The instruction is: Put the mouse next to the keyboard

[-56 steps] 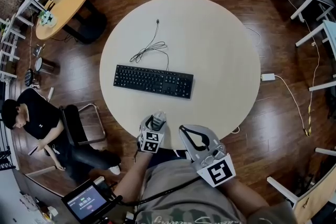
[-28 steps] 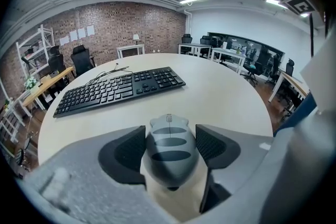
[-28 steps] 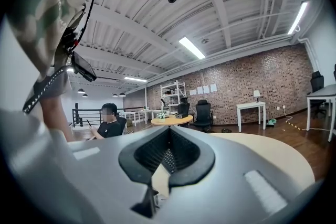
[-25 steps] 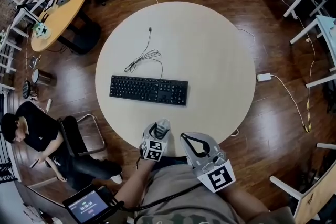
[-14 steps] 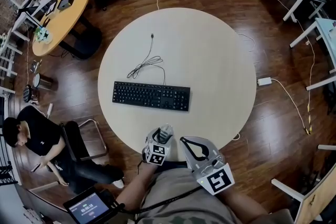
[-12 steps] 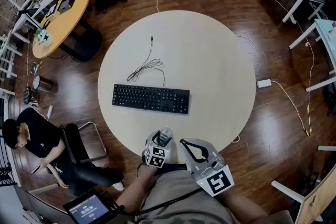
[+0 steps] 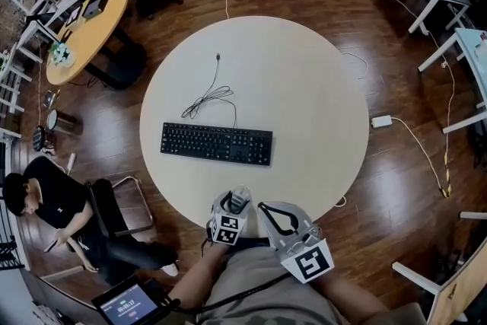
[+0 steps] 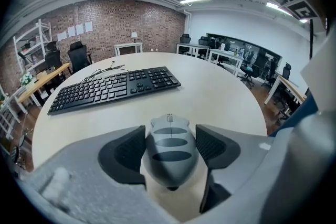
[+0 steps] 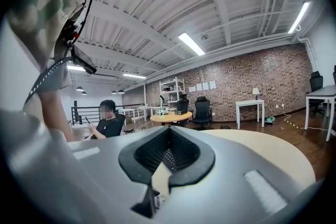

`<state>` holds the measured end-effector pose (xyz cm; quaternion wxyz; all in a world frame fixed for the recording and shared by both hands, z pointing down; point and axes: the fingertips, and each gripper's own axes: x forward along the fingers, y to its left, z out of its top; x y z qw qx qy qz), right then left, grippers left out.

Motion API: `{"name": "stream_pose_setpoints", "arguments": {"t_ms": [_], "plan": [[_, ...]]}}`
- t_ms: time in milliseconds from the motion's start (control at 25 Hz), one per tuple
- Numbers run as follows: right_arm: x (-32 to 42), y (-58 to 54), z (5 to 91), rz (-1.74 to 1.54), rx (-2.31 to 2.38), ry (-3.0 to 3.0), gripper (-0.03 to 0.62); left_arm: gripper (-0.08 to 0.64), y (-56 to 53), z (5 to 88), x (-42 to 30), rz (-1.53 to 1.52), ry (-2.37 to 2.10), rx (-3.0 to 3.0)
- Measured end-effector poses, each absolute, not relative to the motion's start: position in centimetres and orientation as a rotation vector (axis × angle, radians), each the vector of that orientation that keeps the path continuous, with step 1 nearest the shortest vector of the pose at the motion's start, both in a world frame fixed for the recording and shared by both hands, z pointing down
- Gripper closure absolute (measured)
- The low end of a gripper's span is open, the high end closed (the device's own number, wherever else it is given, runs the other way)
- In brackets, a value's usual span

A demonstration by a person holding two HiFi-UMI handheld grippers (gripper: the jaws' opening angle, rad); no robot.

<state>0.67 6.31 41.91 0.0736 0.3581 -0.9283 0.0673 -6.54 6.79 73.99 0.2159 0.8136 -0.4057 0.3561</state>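
A: Entry, left side first. What is off the table?

B: A seated person on a chair on the wood floor, well apart from the round table. An orange oval table stands farther back.

A: On the round table?

B: Black keyboard left of centre, lying flat, its long side across the view. Its cable loops loosely on the far side.

A: Left gripper?

B: Left gripper sits at the table's near edge. Jaws clamped on the grey mouse, one dark pad on each flank, scroll wheel pointing away from the camera. I cannot tell whether the mouse touches the tabletop.

A: Mouse against keyboard?

B: Well apart. The mouse is on the near side of the keyboard, bare tabletop between them; in the left gripper view the keyboard lies ahead and to the left.

A: Right gripper?

B: Right gripper is just beside the left one, at the table's rim. Jaws pressed together, nothing between them.
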Motion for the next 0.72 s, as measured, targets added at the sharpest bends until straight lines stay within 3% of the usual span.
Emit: {"name": "stream_pose_setpoints", "arguments": {"t_ms": [720], "plan": [[2.6, 5.1, 42.0, 0.292, 1.290, -2.720, 0.591, 0.247, 7.4, 74.3, -2.4, 1.001, -1.023, 2.244]]}}
